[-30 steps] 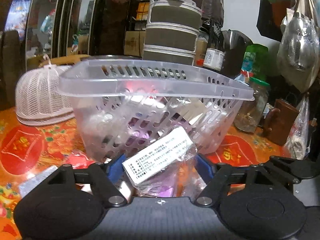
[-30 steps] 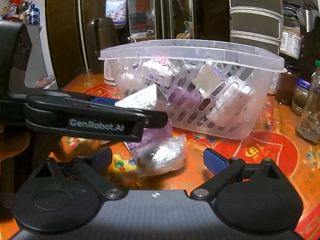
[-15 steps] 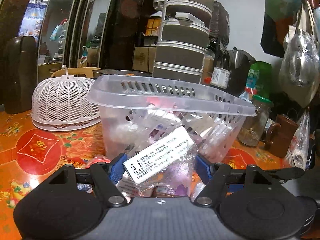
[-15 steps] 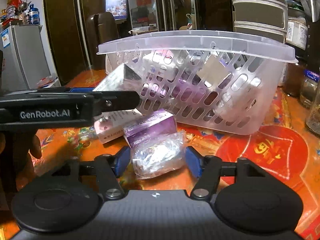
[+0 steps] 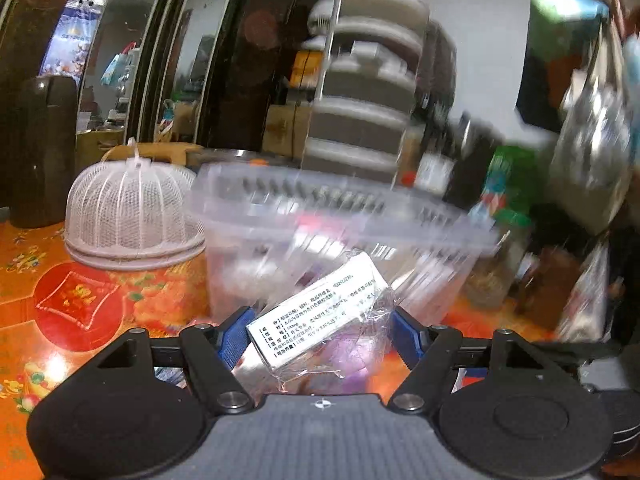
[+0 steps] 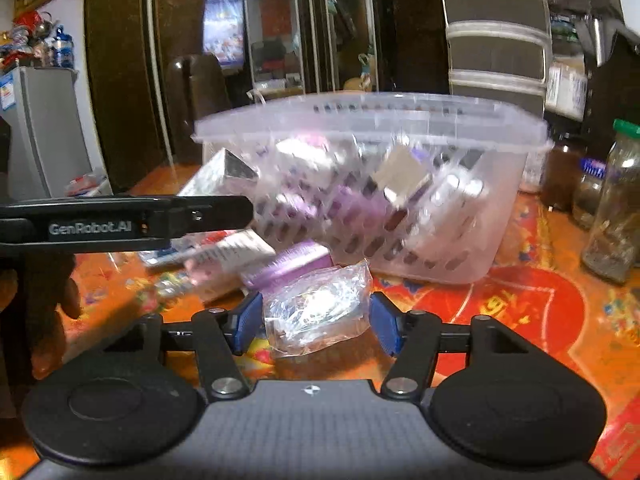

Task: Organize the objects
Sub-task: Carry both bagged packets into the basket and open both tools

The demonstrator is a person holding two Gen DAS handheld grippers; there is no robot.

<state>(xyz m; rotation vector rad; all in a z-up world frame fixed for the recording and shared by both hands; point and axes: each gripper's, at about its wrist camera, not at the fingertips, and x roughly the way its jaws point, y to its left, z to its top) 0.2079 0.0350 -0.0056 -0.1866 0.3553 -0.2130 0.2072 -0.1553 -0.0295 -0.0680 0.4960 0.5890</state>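
- Your left gripper [image 5: 318, 332] is clamped on a white box in clear wrap [image 5: 320, 320]; the blue pads press both sides and the box sits tilted between them, printed face up.
- The clear slotted basket [image 5: 360, 216] is straight ahead of that gripper, rim above the box, so lift before you go forward, or the box will likely catch the front wall.
- The left view is badly smeared; slow down near the rim so the drop is aimed.
- The loose wrap looks slippery, so keep the squeeze firm until the box is over the opening, then let go low so it lands on the boxes already inside.
- Your right gripper [image 6: 316, 322] has its fingers on either side of a crinkled clear packet [image 6: 316, 308] lying on the orange tablecloth [image 6: 520, 312]. The pads look to be at its edges, but I cannot tell whether they grip it yet.
- A purple box [image 6: 292, 264] lies just beyond that packet, touching or nearly so; pick the packet straight up so you don't drag it.
- From the right view, the left gripper [image 6: 224, 216] crosses in front on the left, between you and the basket's [image 6: 400, 128] left end. Let the left drop first, then bring the right in toward the right end to avoid a clash.
- More boxes [image 6: 224, 252] lie under the left gripper, still to be collected.
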